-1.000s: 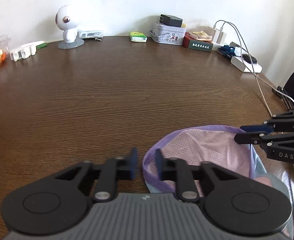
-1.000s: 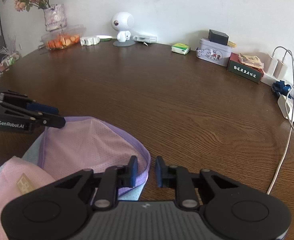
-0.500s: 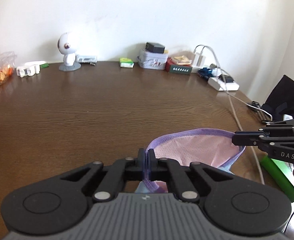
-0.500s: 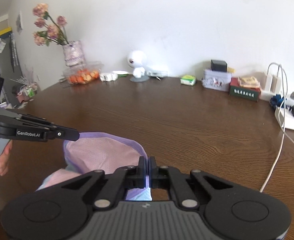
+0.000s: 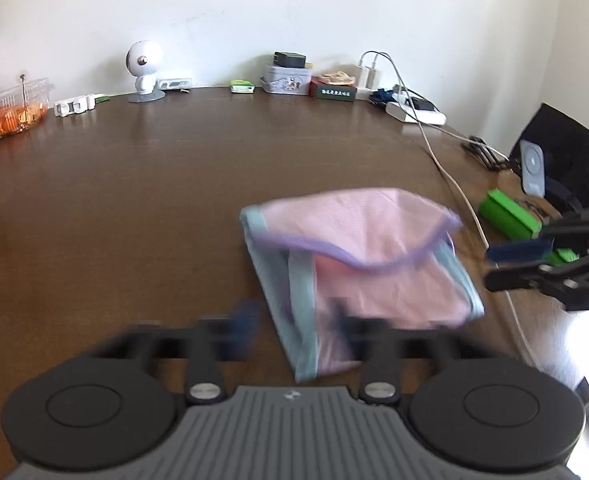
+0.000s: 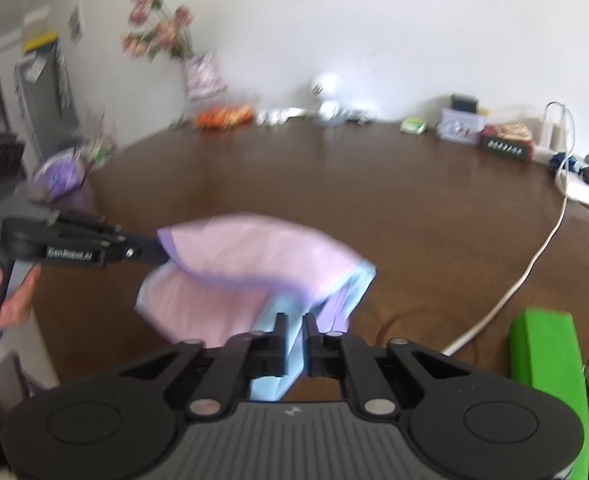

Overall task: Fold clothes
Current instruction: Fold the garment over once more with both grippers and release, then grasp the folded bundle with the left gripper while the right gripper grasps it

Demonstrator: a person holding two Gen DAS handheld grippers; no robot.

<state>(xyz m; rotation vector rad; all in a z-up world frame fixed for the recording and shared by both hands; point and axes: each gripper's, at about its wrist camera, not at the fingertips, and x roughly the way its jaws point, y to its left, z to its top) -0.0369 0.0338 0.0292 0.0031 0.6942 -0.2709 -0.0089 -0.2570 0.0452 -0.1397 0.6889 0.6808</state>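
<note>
Wood-grain table [image 5: 142,200] fills both views, dark brown, with small clutter along its far edge by the wall. On it, near the front edge, lies the pink mesh garment [image 5: 378,264] with purple and light-blue trim (folded over itself, blurred in both views). Left gripper [image 5: 294,320] hangs above its near edge with fingers spread wide, gripping nothing. Right gripper [image 6: 293,330] has a narrow gap between its fingers, light-blue cloth showing there.
</note>
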